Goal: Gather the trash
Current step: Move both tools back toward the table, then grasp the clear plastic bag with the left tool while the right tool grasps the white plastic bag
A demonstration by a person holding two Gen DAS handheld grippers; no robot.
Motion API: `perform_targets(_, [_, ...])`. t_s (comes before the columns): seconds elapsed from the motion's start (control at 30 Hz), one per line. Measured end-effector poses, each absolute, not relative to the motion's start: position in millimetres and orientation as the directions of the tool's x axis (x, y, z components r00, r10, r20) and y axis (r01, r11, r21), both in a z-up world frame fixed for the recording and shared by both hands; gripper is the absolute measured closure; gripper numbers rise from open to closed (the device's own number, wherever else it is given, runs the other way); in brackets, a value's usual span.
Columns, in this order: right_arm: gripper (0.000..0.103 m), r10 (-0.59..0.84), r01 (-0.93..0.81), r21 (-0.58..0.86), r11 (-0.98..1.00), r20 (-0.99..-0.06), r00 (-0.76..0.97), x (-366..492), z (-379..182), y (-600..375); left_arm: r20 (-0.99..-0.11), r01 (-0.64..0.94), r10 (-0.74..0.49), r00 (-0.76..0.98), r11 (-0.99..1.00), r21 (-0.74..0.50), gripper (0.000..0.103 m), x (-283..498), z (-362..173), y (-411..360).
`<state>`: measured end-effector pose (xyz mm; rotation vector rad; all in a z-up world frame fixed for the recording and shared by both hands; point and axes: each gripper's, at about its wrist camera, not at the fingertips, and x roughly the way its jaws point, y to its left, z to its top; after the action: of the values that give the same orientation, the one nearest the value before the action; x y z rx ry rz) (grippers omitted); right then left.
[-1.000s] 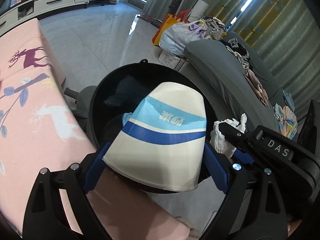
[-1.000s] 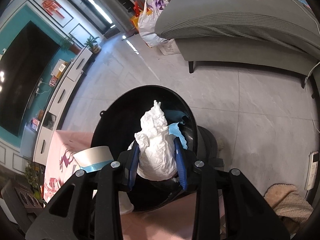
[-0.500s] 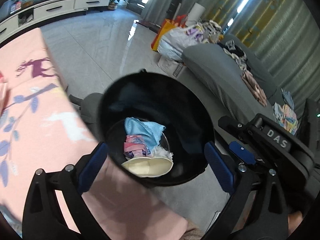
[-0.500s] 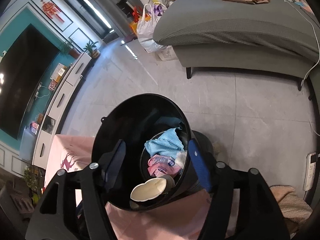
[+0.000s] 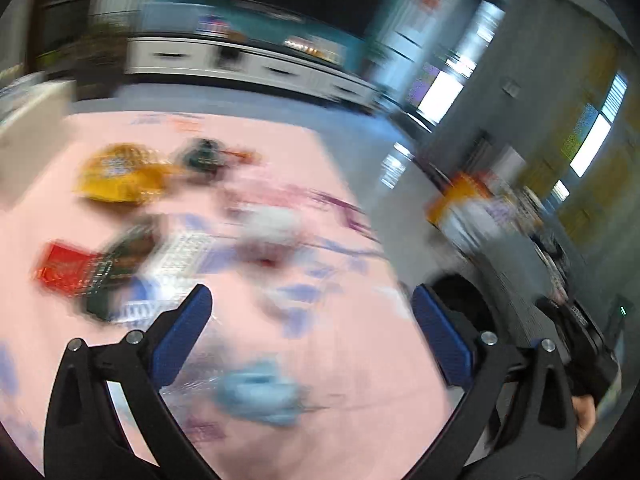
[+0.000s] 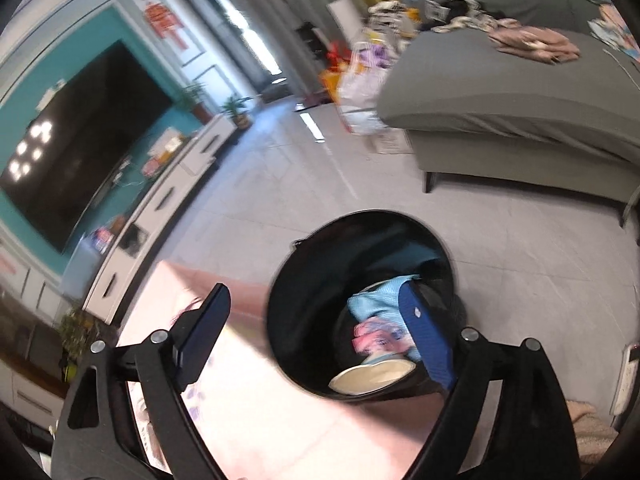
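Both tongs wide and empty; right tongs (image 6: 316,332) have just been opening over the bin (image 6: 280,320). Left tongs (image 5: 310,332) face the worktop (image 5: 352,360) — blurred blue wad (image 5: 260,392) at 6 o'clock, yellow wrapper (image 5: 116,176) at 10. Probably light, soft, crinkly — pinch mid-bulk.

bin (image 6: 280,292) mouth unobstructed — litter (image 5: 116,178) crowding tablecloth (image 5: 340,360)
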<state>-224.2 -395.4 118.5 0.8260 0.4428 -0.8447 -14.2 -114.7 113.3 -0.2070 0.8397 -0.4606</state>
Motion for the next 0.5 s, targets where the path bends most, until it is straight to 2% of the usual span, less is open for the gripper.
perform_targets(0.1, [0.017,-0.433,0.756,0.444,0.481,-0.630,0.645,-201,127,-375,-0.692,0.162,-0.366,0.623,0.925,-0.344,0.003,-16,108,-56])
perform_targets(0.2, [0.017,-0.388,0.710,0.402,0.579,-0.630,0.673,-175,136,-354,-0.725,0.057,-0.327,0.607,0.927,-0.370,0.003,-10,98,-17])
perform_targets(0.3, [0.017,-0.320,0.632,0.379,0.676,-0.622,0.715,-144,142,-324,-0.743,0.033,-0.367,0.560,0.906,-0.422,0.003,-8,80,1])
perform_targets(0.5, [0.017,-0.091,0.422,0.364,0.831,-0.659,0.747,-74,128,-268,-0.807,0.070,-0.401,0.433,0.908,-0.414,0.003,-13,36,-11])
